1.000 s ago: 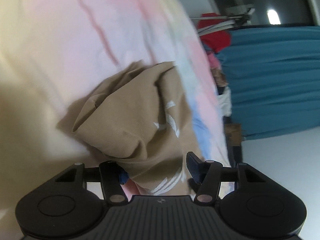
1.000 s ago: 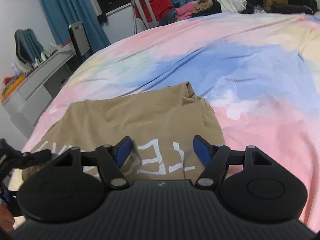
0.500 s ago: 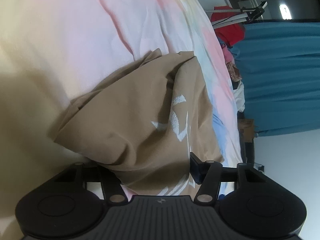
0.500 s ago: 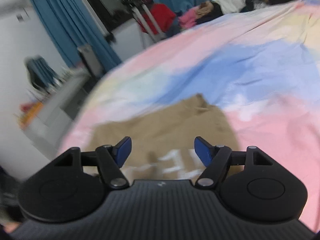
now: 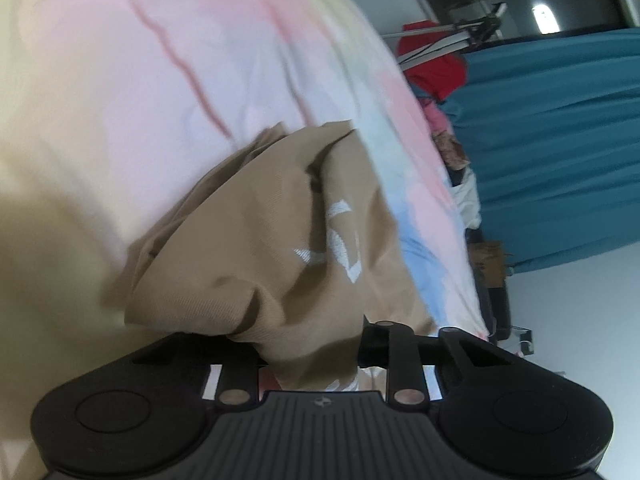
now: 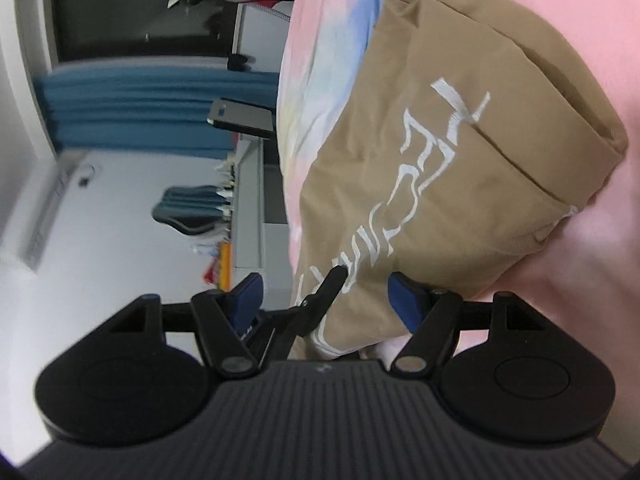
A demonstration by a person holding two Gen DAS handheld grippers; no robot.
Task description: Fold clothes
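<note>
Tan garment (image 6: 448, 152) on pastel bedsheet (image 5: 120, 80) (folded)

Tan garment (image 5: 272, 248) bunched on pastel bedsheet (image 5: 120, 100), fabric draped over left tongs (image 5: 308, 348), teal curtain (image 5: 560, 152) behind

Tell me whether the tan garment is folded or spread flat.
Folded: the tan garment shows stacked layers and a doubled edge, bunched on the bedsheet.
</note>
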